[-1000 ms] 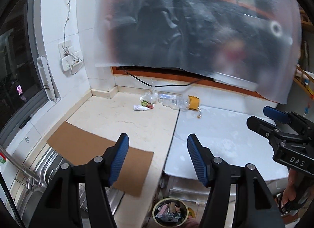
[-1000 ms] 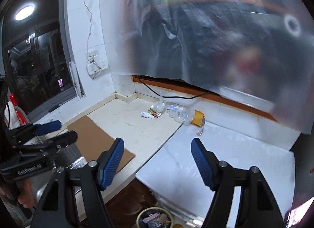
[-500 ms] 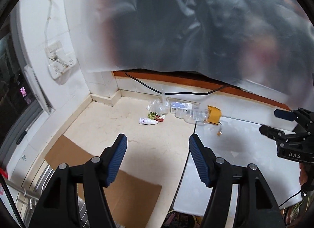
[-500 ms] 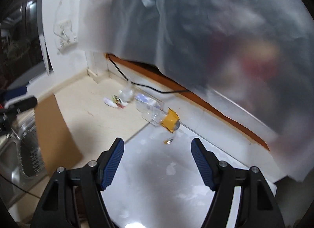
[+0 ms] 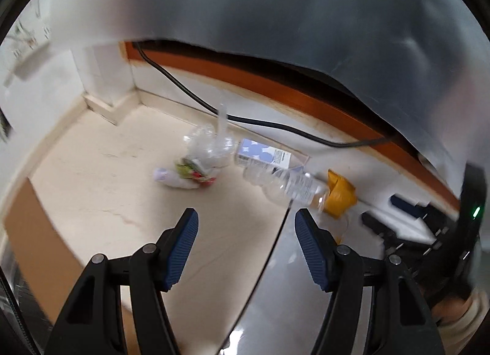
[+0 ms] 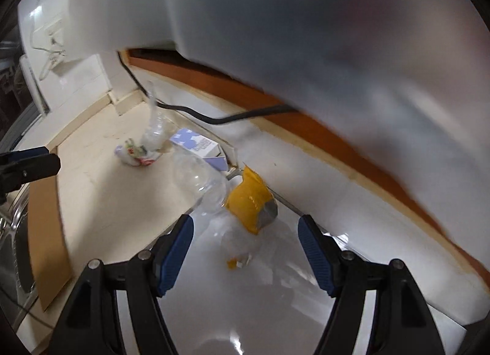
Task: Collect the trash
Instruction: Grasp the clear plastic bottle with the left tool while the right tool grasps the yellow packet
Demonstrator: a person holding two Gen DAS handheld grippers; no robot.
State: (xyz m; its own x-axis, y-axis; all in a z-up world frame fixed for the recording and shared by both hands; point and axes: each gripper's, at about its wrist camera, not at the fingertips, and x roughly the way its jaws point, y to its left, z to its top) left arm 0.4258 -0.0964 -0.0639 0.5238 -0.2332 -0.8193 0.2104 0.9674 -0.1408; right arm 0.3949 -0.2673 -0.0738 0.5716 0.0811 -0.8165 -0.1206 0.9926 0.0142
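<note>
Both grippers are held with jaws apart and empty. The trash pile (image 5: 214, 159) lies beyond the left gripper (image 5: 246, 243); the yellow wrapper (image 6: 249, 202) is seen just beyond the right gripper (image 6: 245, 248).

Motion blur smears the crumpled wrappers (image 5: 196, 168); the carton's (image 5: 263, 157) print seems illegible.

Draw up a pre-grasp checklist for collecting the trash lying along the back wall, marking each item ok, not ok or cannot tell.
1. Left gripper jaws open, empty: ok.
2. Right gripper jaws open, empty: ok.
3. Clear bottle lying free on the counter: ok.
4. Yellow wrapper ahead of the right gripper: ok.
5. Black cable clear of the trash: cannot tell.
6. Sharp view: not ok, both blurred.
</note>
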